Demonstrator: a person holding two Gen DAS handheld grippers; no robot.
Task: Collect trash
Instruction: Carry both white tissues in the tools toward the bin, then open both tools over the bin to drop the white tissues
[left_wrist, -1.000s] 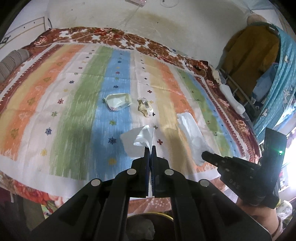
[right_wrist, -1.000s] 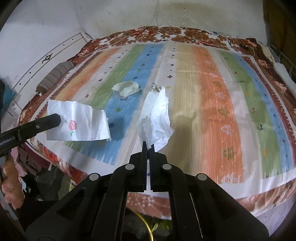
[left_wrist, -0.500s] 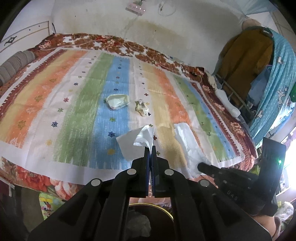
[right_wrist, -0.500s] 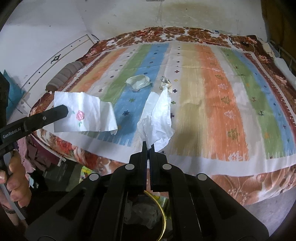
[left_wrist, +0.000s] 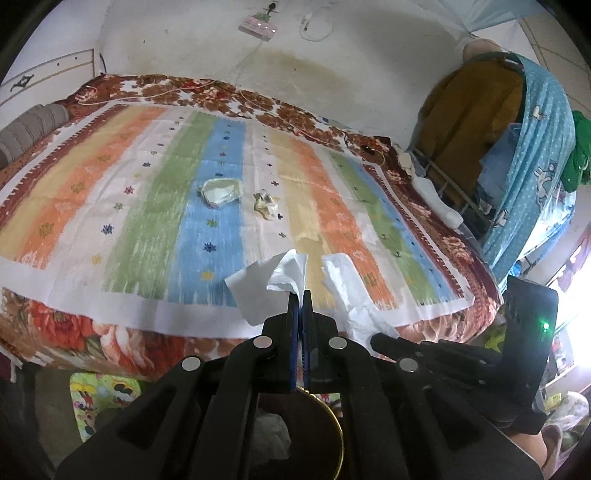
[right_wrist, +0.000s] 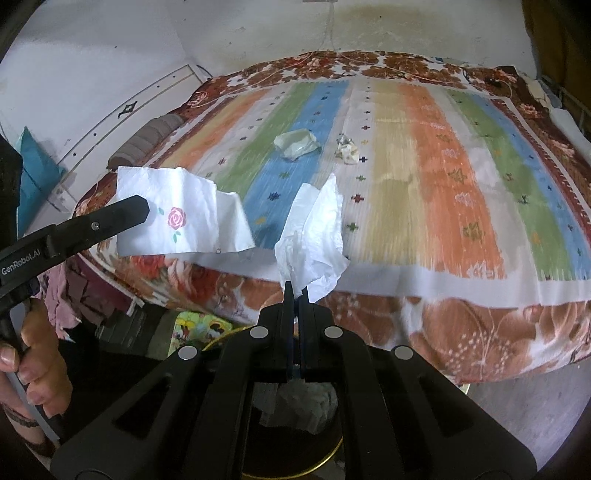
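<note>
My left gripper (left_wrist: 302, 295) is shut on a white rose-print tissue (left_wrist: 266, 284), held beyond the bed's near edge; it also shows in the right wrist view (right_wrist: 177, 225). My right gripper (right_wrist: 296, 291) is shut on a crumpled white tissue (right_wrist: 314, 240), seen in the left wrist view (left_wrist: 347, 288). A round gold-rimmed bin (right_wrist: 325, 458) with white trash in it sits on the floor under both grippers. A pale crumpled wrapper (left_wrist: 221, 191) and a small crumpled scrap (left_wrist: 266, 205) lie on the striped bedspread (left_wrist: 147, 206).
The bed fills the view ahead, with a grey bolster (left_wrist: 26, 129) at its far left. Hanging clothes and a blue curtain (left_wrist: 532, 155) stand to the right. A cartoon-print mat (left_wrist: 99, 398) lies on the floor beside the bin.
Both grippers have pulled back from over the bed, tissues still held, and now hang over the floor bin, which has come into fuller view.
</note>
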